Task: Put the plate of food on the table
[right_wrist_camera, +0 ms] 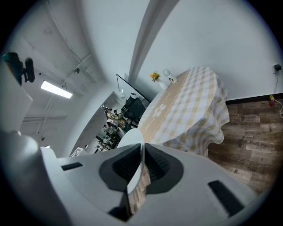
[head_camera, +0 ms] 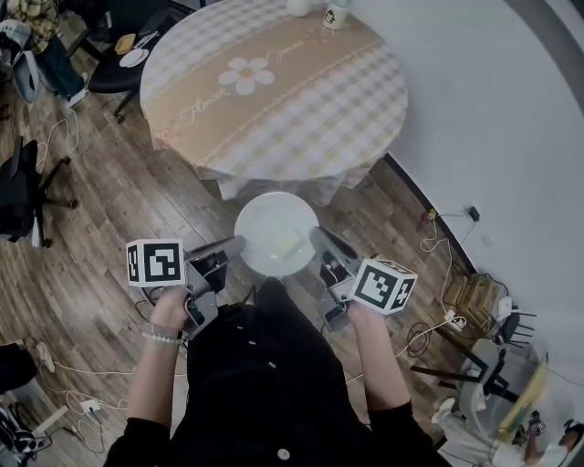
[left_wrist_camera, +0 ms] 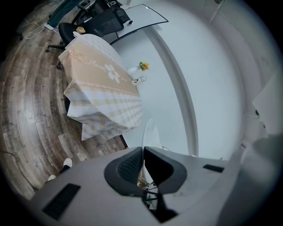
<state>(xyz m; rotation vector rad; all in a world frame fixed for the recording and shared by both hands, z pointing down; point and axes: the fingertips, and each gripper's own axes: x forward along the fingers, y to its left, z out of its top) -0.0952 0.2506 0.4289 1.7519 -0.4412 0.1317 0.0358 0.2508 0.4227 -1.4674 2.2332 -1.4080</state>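
A white plate (head_camera: 276, 233) with a pale piece of food on it hangs level over the wooden floor, just short of the round table (head_camera: 274, 91). My left gripper (head_camera: 239, 246) is shut on the plate's left rim and my right gripper (head_camera: 318, 239) is shut on its right rim. In the left gripper view the plate (left_wrist_camera: 149, 134) shows edge-on between the pads (left_wrist_camera: 130, 165). The right gripper view also has the plate (right_wrist_camera: 131, 140) edge-on between its pads (right_wrist_camera: 154, 165). The table wears a beige checked cloth with a daisy print (head_camera: 246, 75).
A white vase (head_camera: 298, 6) and a small cup (head_camera: 336, 15) stand at the table's far edge. A black chair with a small dish (head_camera: 133, 57) is at the table's far left. Cables (head_camera: 438, 228) and a stool (head_camera: 479, 374) lie along the white wall (head_camera: 511, 137) on the right.
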